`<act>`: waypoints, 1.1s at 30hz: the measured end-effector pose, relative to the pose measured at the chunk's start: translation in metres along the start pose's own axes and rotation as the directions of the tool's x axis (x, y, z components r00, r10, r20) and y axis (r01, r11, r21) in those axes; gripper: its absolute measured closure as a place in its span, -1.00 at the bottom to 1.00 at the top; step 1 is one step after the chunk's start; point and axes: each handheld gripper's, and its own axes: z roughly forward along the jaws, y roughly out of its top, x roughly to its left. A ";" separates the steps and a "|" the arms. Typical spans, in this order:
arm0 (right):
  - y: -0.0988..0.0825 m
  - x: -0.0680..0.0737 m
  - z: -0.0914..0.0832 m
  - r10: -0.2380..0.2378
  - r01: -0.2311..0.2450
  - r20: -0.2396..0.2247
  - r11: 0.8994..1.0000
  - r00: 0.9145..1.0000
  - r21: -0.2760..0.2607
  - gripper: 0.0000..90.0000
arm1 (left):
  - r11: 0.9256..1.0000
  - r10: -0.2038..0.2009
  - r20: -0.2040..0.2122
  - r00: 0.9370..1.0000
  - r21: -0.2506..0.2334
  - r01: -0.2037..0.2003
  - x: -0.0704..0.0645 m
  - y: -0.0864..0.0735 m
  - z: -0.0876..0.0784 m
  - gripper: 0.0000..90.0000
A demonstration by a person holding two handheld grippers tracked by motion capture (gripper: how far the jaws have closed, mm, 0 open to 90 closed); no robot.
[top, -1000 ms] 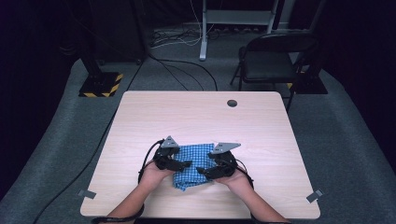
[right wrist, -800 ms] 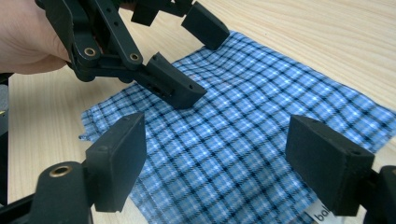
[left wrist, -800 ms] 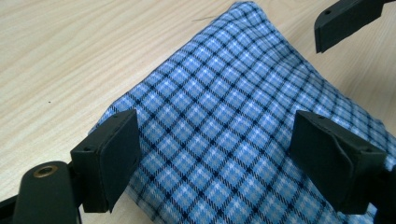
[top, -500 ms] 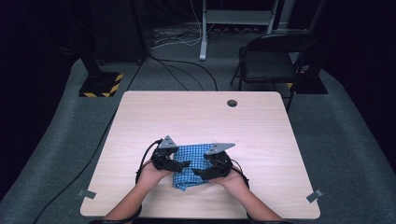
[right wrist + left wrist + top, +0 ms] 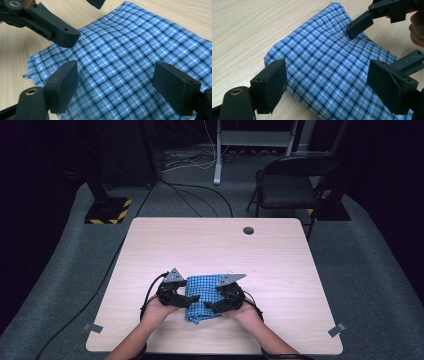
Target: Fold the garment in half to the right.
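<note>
A folded blue checked cloth point(image 5: 204, 296) lies flat on the wooden table point(image 5: 215, 250) near its front edge. My left gripper point(image 5: 192, 298) hovers over the cloth's left side with its jaws wide apart, and the cloth point(image 5: 329, 75) spreads beneath them untouched. From the other side my right gripper point(image 5: 210, 306) points in over the cloth point(image 5: 125, 65), open as well, nothing pinched between its pads. The two sets of jaws face each other closely above the fabric; the other gripper's fingers point(image 5: 359, 25) reach into each gripper view.
A round cable hole point(image 5: 248, 230) sits near the table's far edge. Behind the table stand a black chair point(image 5: 290, 185) and a stand base with yellow-black tape point(image 5: 107, 210). Cables run over the grey carpet.
</note>
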 end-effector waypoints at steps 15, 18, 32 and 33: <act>-0.007 -0.004 -0.005 0.000 0.000 0.013 1.000 1.000 0.014 -0.59 | 1.000 0.009 0.024 1.000 0.012 -0.009 -0.008 -0.005 0.002 -0.64; -0.008 -0.005 -0.007 -0.001 0.000 0.013 1.000 1.000 0.015 -0.59 | 1.000 0.012 0.025 1.000 0.017 -0.013 -0.009 -0.005 0.003 -0.64; -0.009 -0.002 -0.020 -0.007 0.007 0.021 1.000 1.000 -0.002 -0.59 | 0.999 0.022 0.019 1.000 0.028 -0.023 -0.009 -0.006 0.001 -0.64; -0.009 -0.001 -0.023 -0.009 0.009 0.019 1.000 1.000 -0.009 -0.59 | 0.999 0.022 0.017 1.000 0.025 -0.023 -0.009 -0.006 -0.001 -0.64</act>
